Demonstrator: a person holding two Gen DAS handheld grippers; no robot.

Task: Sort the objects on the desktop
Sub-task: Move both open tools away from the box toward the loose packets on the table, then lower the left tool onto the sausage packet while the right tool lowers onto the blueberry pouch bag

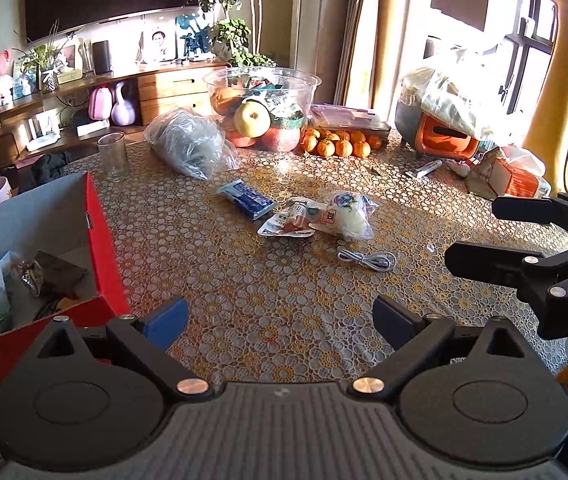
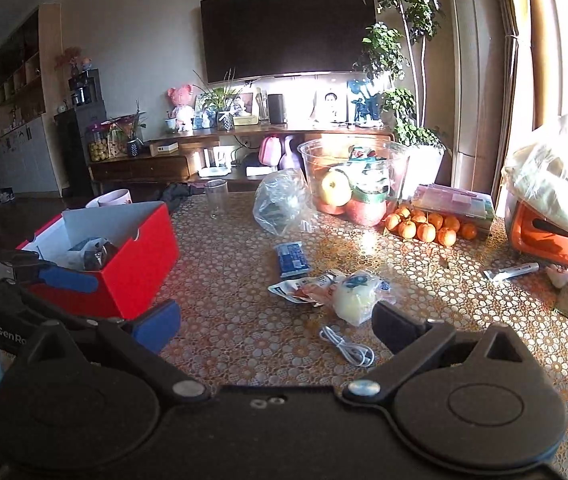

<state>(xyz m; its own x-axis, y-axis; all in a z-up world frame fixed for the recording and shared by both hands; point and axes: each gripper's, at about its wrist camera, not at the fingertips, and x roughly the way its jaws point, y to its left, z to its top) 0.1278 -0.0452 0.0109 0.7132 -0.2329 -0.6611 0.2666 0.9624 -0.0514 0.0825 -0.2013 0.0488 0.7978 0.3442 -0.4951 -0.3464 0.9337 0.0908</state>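
Both my left gripper (image 1: 280,316) and right gripper (image 2: 276,320) are wide open, empty. Between pickups, I think; next I'd grab the white cable (image 2: 348,350) for the red box (image 2: 140,264).

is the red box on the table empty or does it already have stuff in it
Not empty. The red box is open on top, and both views show packets and a dark wrapped item lying inside against its white lining.

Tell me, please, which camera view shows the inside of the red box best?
The left wrist view: the red box sits close, its opening facing the camera, bags visible inside. The right wrist view shows it smaller and from the side, with only the tops of its contents showing.
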